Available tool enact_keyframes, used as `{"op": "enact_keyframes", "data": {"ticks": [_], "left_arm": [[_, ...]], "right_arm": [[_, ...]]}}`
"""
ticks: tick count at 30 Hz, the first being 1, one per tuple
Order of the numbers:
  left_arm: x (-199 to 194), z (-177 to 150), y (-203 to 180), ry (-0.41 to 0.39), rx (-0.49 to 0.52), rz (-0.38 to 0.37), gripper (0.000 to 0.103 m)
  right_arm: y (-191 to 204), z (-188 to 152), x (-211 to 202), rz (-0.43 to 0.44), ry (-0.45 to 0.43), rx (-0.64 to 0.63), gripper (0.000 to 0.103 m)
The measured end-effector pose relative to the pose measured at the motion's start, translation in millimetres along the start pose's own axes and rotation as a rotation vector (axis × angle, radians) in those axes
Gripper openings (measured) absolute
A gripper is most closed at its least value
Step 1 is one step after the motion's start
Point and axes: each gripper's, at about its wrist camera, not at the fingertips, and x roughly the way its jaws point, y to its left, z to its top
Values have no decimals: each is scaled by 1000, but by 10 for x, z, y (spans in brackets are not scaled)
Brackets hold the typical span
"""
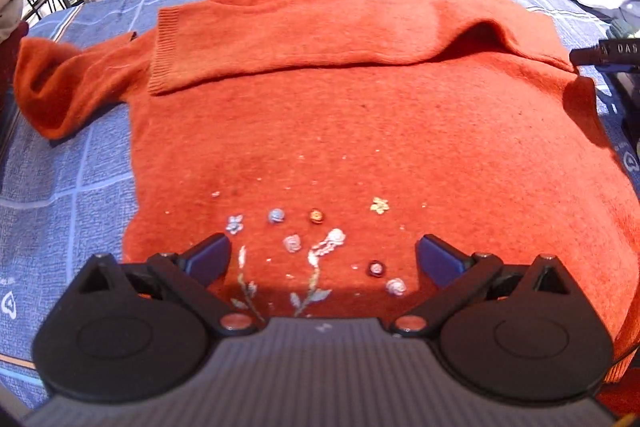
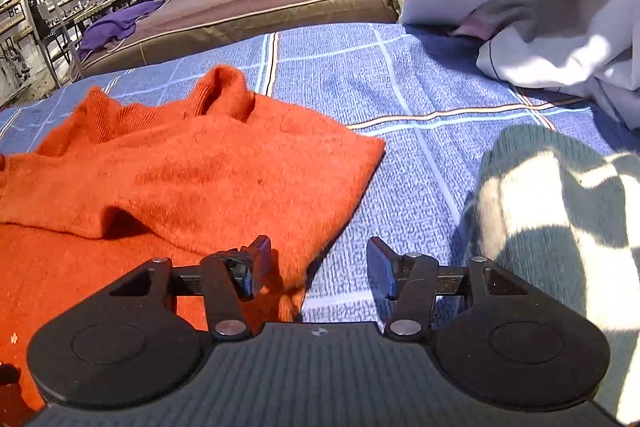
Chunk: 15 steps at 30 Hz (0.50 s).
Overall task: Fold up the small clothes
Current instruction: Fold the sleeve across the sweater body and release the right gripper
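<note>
- Sweater (image 1: 360,115), orange knit, lies spread on the blue checked bedcover (image 1: 68,179) and fills the middle of the left wrist view; in the right wrist view it takes the left half of the frame.
- 1 sleeve (image 1: 280,43) is already folded across the chest, its ribbed cuff toward the left of the frame; the other sleeve (image 1: 60,87) lies out on the cover at the left edge, so I judge the sleeve-folding step half done.
- Grey-green checked garment (image 2: 552,211) waits at the right of the right wrist view, apart from the sweater.
- Left gripper (image 1: 322,259) hangs over the embroidered flowers (image 1: 316,259) near the lower middle of its frame, jaws wide apart, nothing between them.
- Right gripper (image 2: 318,267) sits at the sweater's folded corner in the lower middle of its view, jaws apart, its left finger over orange knit and its right finger over bedcover, clamping nothing.
- Next move, as I judge it: a pinch at the loose sleeve's cuff, carried across the chest onto the first sleeve, with the body kept flat.
</note>
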Motion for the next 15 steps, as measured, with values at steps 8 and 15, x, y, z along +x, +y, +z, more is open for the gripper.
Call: {"op": "enact_keyframes", "data": {"ticks": [8,15], "left_arm": [[-41,-36,-38,11,3,8,103],[-57,-85,50,18,-15,17,103]], "right_arm": [[-24,-58,337,105,40,207,62],[117,13,122,15,-56,35,15]]}}
